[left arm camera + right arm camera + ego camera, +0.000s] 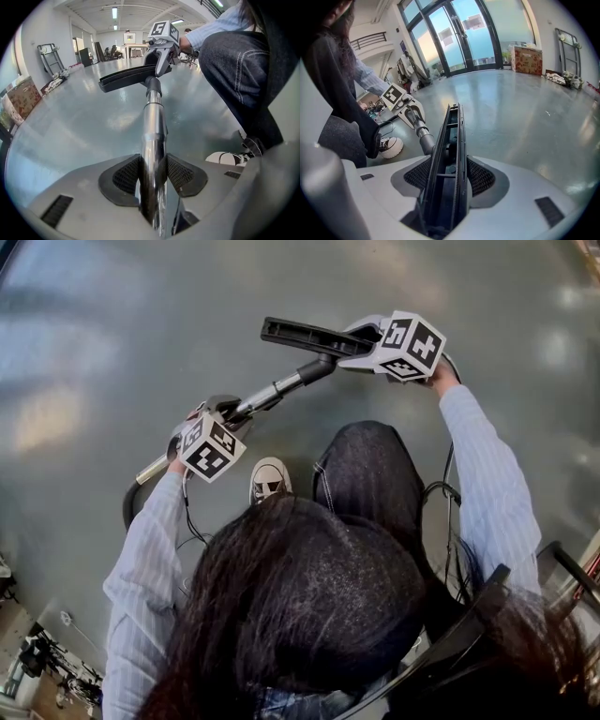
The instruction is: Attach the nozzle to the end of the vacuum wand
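**Head view.** Looks steeply down over dark hair [300, 596] and a bent knee [370, 474] in dark jeans. Shows the left gripper [234, 415] at frame left, closed around the chrome wand [274, 388]. Shows the right gripper [354, 338] at upper right, closed on the black nozzle [302, 334]. Places the wand on a diagonal between the two, its dark end collar [319, 367] meeting the nozzle's neck just beside the right gripper. Alone shows the hose [127, 507] curving down from the wand's lower end, and both striped sleeves [487, 474]. Also shows a white shoe [269, 479] on the grey floor [112, 334].

**Left gripper view.** Looks along the wand [153, 140]. Shows both ribbed pads [126, 176] pressed against the tube, jaws standing only tube-wide apart. Shows the nozzle [124, 78] crosswise at the far end, met by the collar, with the right gripper [158, 70] clamped over it. Adds a cart [49, 54] and ceiling lights [114, 11].

**Right gripper view.** Looks along the nozzle [451, 150], seen edge-on with its ribbed underside channel exposed. Shows both pads [483, 177] tight on its narrow sides. Shows the collar [425, 140] reaching the nozzle from the left, with the left gripper [411, 115] farther down the wand. Adds glass doors [459, 37] and a printed box [527, 58]. Cannot confirm from any view whether the joint is fully seated.
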`<move>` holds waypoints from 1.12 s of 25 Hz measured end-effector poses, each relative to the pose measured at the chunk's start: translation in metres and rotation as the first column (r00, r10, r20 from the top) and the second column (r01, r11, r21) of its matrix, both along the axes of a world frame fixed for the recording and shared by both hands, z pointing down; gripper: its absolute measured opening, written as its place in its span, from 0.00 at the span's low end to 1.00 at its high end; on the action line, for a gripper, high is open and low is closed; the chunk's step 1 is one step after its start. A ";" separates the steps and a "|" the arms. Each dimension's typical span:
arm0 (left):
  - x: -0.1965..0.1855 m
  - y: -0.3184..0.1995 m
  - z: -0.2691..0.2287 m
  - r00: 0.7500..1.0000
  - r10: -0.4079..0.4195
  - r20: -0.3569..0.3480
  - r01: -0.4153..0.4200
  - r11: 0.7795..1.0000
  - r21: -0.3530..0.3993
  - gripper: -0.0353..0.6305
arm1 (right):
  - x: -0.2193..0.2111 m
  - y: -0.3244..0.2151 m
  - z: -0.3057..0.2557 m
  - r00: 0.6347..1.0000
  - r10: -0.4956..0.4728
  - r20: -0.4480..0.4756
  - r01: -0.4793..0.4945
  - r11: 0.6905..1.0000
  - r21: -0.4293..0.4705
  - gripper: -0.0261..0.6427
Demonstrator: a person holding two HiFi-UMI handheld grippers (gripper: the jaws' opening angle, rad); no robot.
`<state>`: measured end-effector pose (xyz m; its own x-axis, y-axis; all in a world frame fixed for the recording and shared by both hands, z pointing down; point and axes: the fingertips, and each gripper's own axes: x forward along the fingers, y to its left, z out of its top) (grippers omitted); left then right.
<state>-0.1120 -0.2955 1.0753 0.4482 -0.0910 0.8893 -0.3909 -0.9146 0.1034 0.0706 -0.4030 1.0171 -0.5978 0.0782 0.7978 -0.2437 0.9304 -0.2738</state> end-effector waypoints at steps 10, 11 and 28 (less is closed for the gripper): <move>0.005 -0.004 0.004 0.999 -0.005 0.041 0.005 1.000 -0.014 0.31 | 0.000 -0.002 0.006 0.999 -0.026 -0.037 0.029 0.997 0.075 0.40; 0.005 -0.004 0.005 0.999 -0.005 0.049 0.006 1.000 -0.018 0.31 | 0.001 -0.001 0.009 0.997 -0.040 -0.069 0.047 0.994 0.103 0.40; 0.000 -0.005 0.007 0.996 -0.027 0.085 0.033 0.997 -0.072 0.31 | 0.002 -0.003 0.025 0.951 0.021 -0.309 0.023 0.990 0.139 0.40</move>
